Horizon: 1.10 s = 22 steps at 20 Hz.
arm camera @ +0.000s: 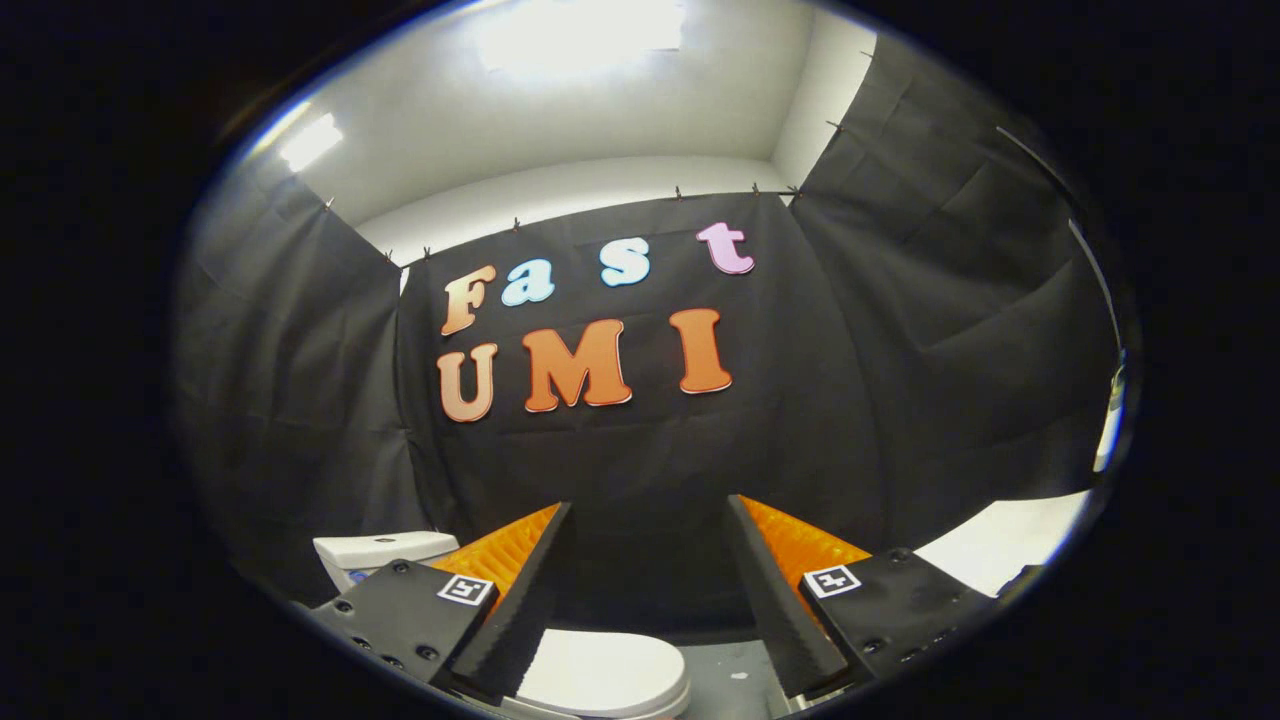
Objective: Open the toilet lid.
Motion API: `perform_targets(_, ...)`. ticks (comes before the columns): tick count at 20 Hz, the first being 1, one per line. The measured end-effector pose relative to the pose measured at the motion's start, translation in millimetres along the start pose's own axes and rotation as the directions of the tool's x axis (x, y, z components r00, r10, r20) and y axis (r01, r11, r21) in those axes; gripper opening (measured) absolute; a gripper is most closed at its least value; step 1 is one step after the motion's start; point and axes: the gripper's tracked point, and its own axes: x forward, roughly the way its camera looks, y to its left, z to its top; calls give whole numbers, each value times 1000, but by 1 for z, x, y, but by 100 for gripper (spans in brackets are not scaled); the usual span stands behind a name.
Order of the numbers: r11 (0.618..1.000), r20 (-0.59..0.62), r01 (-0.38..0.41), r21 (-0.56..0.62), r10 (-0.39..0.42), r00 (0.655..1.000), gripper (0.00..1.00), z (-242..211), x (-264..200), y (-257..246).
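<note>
A white toilet stands low beneath my fingers. Its lid (605, 672) lies flat and closed, showing between and below the two fingers. The white cistern (385, 552) rises behind the left finger (520, 590). My gripper (648, 512) hangs above the toilet, open, with a wide gap and nothing between its fingers. The fingertips point at the black cloth wall rather than at the lid.
Black cloth walls (650, 450) close the booth at the back and on both sides. A grey floor (735, 680) shows to the right of the toilet. A pale surface (1010, 540) lies beyond the right finger. Ceiling lights (580, 35) shine overhead.
</note>
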Motion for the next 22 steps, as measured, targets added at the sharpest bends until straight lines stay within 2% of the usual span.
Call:
perform_targets(5,980,-141,-105,168,130,982,98,-88,7,48)
perform_targets(9,916,-237,-100,388,204,950,98,-168,-8,64)
perform_targets(13,843,-323,-22,538,230,918,98,-250,-30,60)
perform_targets(17,738,-420,145,659,201,885,98,-333,-44,34)
perform_targets(20,716,-528,250,651,191,827,98,-399,-67,17)
perform_targets(22,683,-554,284,673,211,805,99,-413,-70,16)
